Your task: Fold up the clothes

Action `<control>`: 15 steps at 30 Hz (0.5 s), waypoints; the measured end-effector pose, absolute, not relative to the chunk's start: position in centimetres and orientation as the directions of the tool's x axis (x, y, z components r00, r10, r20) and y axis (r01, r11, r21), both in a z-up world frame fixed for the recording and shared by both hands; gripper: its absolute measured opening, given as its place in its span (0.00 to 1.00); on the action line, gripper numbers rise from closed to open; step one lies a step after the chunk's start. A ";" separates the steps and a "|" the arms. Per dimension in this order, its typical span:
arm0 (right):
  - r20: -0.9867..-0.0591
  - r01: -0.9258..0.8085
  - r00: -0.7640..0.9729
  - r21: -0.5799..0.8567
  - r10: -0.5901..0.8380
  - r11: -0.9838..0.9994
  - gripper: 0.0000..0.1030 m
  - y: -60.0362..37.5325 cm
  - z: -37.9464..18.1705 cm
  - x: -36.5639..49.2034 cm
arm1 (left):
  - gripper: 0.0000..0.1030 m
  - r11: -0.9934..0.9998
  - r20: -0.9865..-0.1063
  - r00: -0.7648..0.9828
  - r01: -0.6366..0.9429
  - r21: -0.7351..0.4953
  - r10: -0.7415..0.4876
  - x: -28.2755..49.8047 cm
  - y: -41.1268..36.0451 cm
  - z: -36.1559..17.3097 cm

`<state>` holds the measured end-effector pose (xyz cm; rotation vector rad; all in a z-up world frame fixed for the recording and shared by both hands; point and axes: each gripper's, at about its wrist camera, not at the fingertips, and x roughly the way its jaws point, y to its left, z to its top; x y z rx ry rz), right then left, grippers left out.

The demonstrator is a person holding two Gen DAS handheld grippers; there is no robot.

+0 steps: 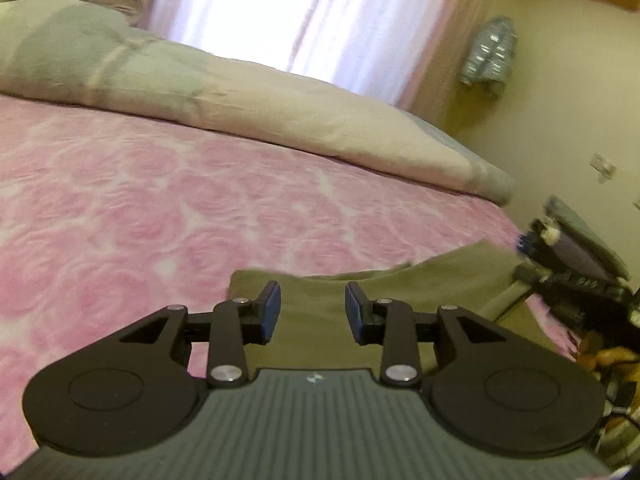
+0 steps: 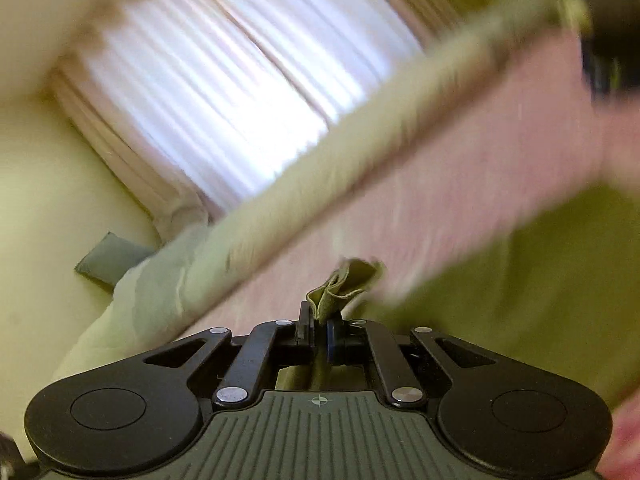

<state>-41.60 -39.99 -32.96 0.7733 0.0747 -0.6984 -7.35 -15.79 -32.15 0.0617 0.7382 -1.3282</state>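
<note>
An olive-green garment (image 1: 360,300) lies on the pink rose-patterned bedspread (image 1: 140,208), near the bed's right side. My left gripper (image 1: 312,312) is open and empty, held just above the garment's near part. My right gripper (image 2: 320,336) is shut on a bunched edge of the olive garment (image 2: 344,284), lifted above the bed; the rest of the cloth (image 2: 520,272) hangs blurred to the right. The right gripper also shows at the right edge of the left wrist view (image 1: 528,244).
A beige-and-grey folded duvet (image 1: 200,92) lies across the far side of the bed. A bright curtained window (image 1: 300,12) is behind it. A cream wall (image 1: 560,120) stands right of the bed. The right wrist view is tilted and motion-blurred.
</note>
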 end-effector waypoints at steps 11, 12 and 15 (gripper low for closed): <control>-0.508 0.766 0.573 0.612 -0.643 0.198 0.04 -44.8 -40.4 -52.5 | 0.30 0.165 -0.632 -0.092 0.927 -0.336 -0.770 -13.2 -22.5 -37.4; -0.490 0.771 0.574 0.594 -0.656 0.231 0.04 -44.6 -39.8 -52.6 | 0.30 0.167 -0.635 -0.090 0.928 -0.333 -0.767 -13.3 -22.6 -37.5; -0.413 0.776 0.579 0.544 -0.703 0.320 0.04 -43.7 -37.5 -51.7 | 0.30 0.173 -0.638 -0.087 0.926 -0.335 -0.765 -13.3 -22.7 -37.6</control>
